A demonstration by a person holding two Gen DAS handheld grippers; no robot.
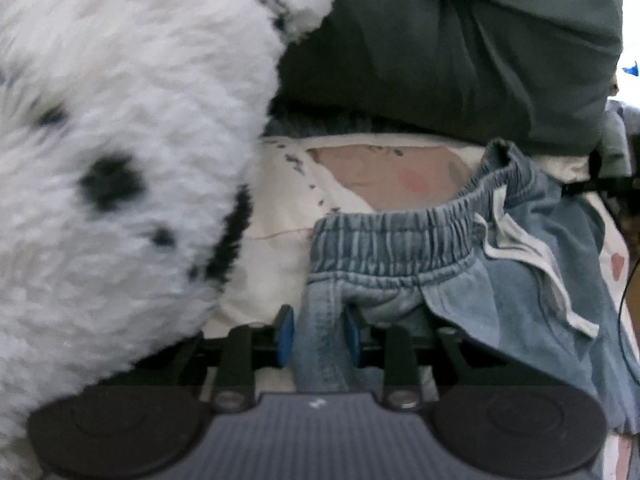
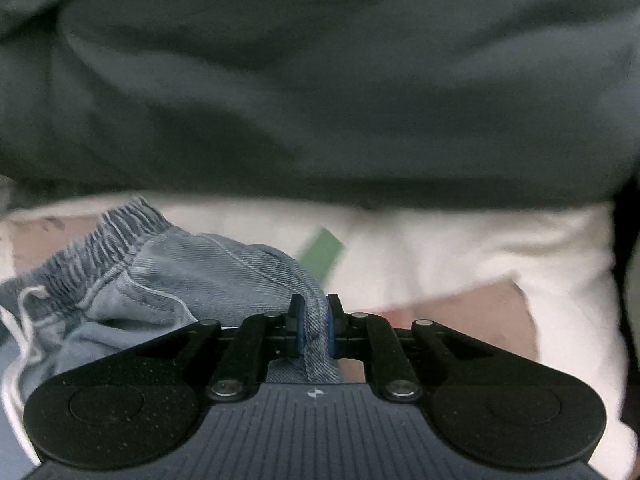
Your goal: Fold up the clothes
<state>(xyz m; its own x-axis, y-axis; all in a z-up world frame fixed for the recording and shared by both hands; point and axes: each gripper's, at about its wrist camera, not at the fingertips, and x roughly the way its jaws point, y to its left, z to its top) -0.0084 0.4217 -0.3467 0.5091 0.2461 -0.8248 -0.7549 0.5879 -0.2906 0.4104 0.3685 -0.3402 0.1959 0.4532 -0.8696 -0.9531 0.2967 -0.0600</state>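
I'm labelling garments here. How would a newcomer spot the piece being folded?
Below the big dark green garment lies a pale printed sheet. On it, beside a fluffy white black-spotted fabric, are the light blue denim shorts, the only piece with a gathered elastic waistband.

Faded blue denim with a gathered elastic waistband is seen in the shorts (image 1: 400, 248), fluffy white pile with black spots in the fleece (image 1: 120, 140), smooth matt dark green cloth in the garment (image 2: 320, 80), and matt black plastic in both grippers.
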